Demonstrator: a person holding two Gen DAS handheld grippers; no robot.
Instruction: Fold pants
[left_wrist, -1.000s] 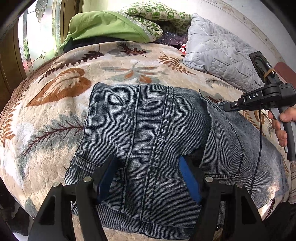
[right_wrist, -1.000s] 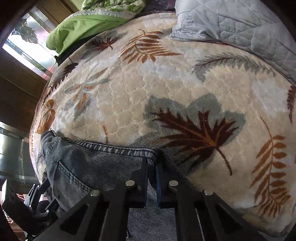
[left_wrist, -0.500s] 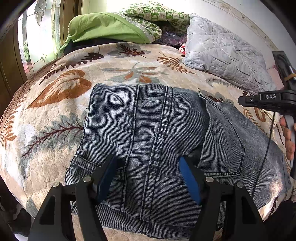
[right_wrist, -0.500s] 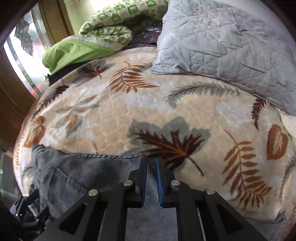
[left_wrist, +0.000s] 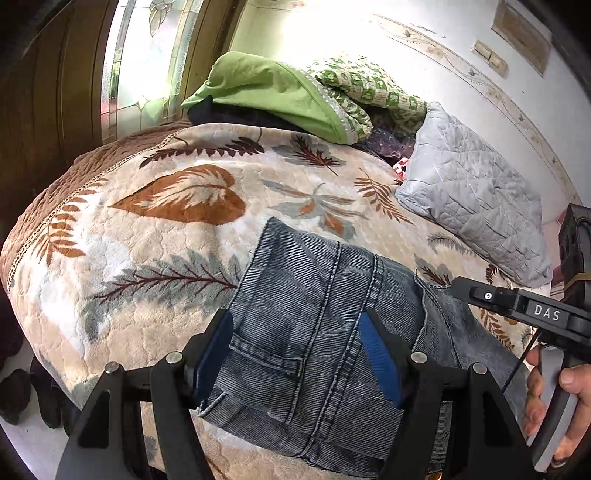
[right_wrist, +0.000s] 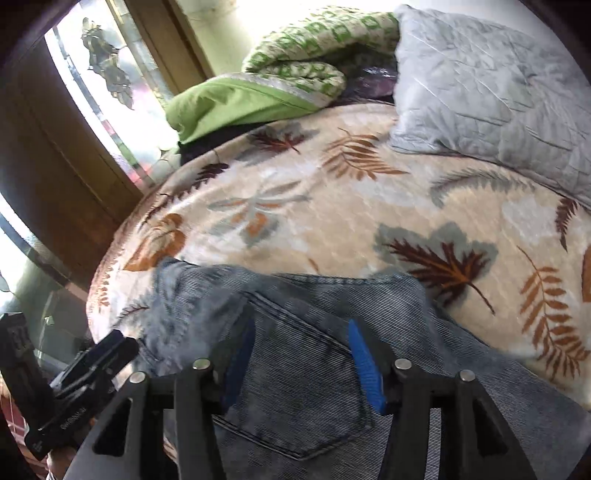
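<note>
While the folded pants (left_wrist: 314, 325) lie flat on the bed (left_wrist: 155, 229) (leaf-patterned blanket), the left claw (left_wrist: 297, 354) gapes above them, and the right claw (right_wrist: 301, 363), jaws just opened, holds nothing.

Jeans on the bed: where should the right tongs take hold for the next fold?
Probably the far folded edge of the jeans, where it meets the leaf-print blanket. Come down from above with the open right tongs: the denim lies flat, so only an edge gives the pads purchase.

Left hand-held gripper (left_wrist: 295, 360) gaping, nothing clamped; right hand-held gripper (right_wrist: 301, 363) jaws just opened, gripping nothing.
</note>
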